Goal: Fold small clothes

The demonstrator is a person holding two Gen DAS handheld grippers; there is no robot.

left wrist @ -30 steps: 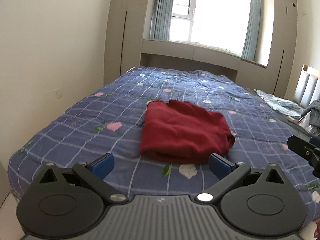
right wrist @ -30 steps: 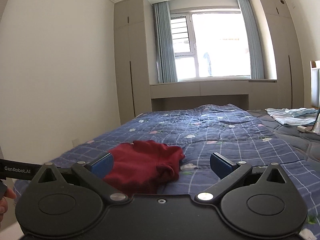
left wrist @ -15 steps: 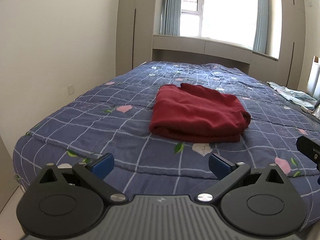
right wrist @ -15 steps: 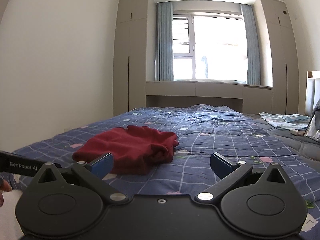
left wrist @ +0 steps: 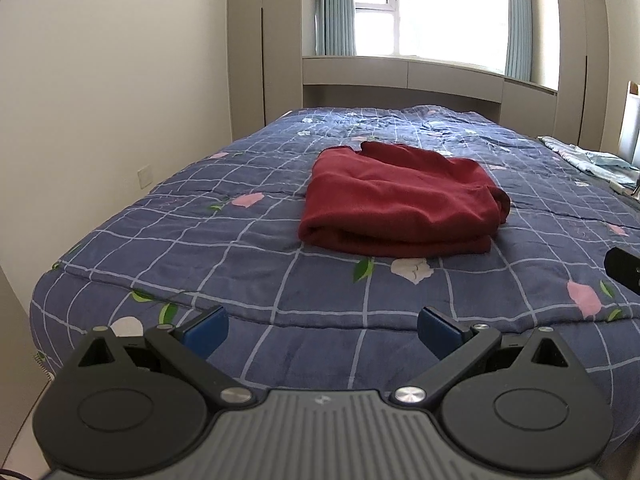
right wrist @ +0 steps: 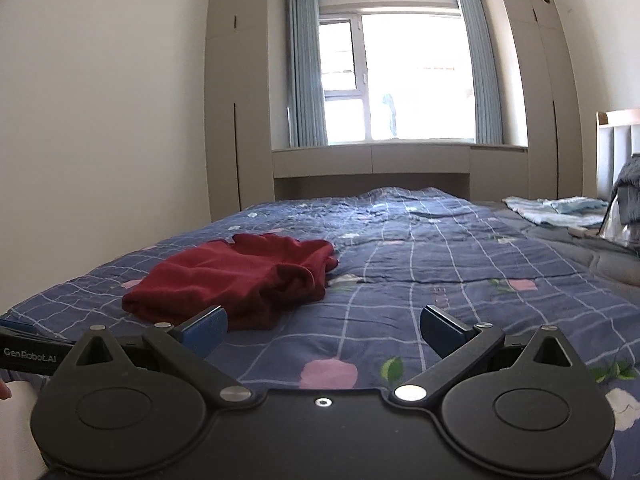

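Observation:
A dark red garment [left wrist: 400, 200] lies folded into a thick rectangle on the blue checked quilt [left wrist: 224, 248]. In the right wrist view the same red garment [right wrist: 240, 280] sits left of centre, its right end bunched. My left gripper [left wrist: 322, 330] hangs open near the bed's front edge, well short of the garment, nothing between its blue pads. My right gripper [right wrist: 324, 330] is open too, empty, low over the quilt [right wrist: 440, 272] to the right of the garment. A black part of the other tool [right wrist: 28, 354] shows at the left edge.
Light blue clothes [right wrist: 552, 210] lie at the far right of the bed beside a headboard [right wrist: 616, 148]. A cream wall [left wrist: 100, 100] runs along the left. Tall wardrobes [right wrist: 236, 100] and a window bench [right wrist: 372, 160] stand behind the bed.
Both grippers have drawn back and sunk lower toward the bed's front edge, so the red garment looks farther and flatter. The garment has not moved; both stay open.

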